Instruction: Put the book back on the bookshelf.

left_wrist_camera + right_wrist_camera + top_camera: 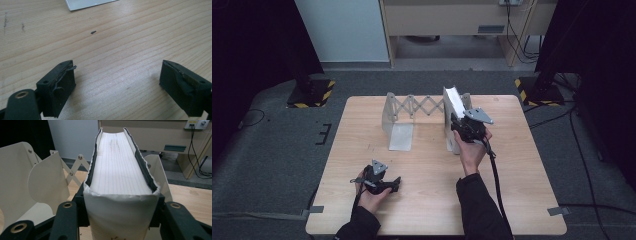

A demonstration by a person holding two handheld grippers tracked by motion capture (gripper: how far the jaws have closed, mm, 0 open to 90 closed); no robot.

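The right gripper (460,125) is closed on a thick white book (453,107), with one jaw pressed flat against each cover. In the right gripper view, the book (120,177) stands on edge between the jaws with its spine toward the camera and its page block facing up. The covers are worn and ragged along their edges.

In the high view, the book stands upright at about 1 o'clock from the centre of the bench (512,200), inside the right end of an expanding book rack (412,112). The rack is cream-coloured metal, with upright plates joined by a scissor lattice. Its left end plate sits at about 11 o'clock from the bench centre, and a flat base plate (402,136) extends from it toward the person. In the right gripper view, one rack plate (47,182) stands at 9 o'clock of the book and another plate (160,175) stands just beside it at 3 o'clock.

The left gripper (392,184) rests low over the bench at about 7 o'clock from the bench centre, well apart from the rack. In the left gripper view, its jaws stand wide open over bare wood (120,50), with nothing between them. A corner of the base plate (85,3) lies at 12 o'clock.
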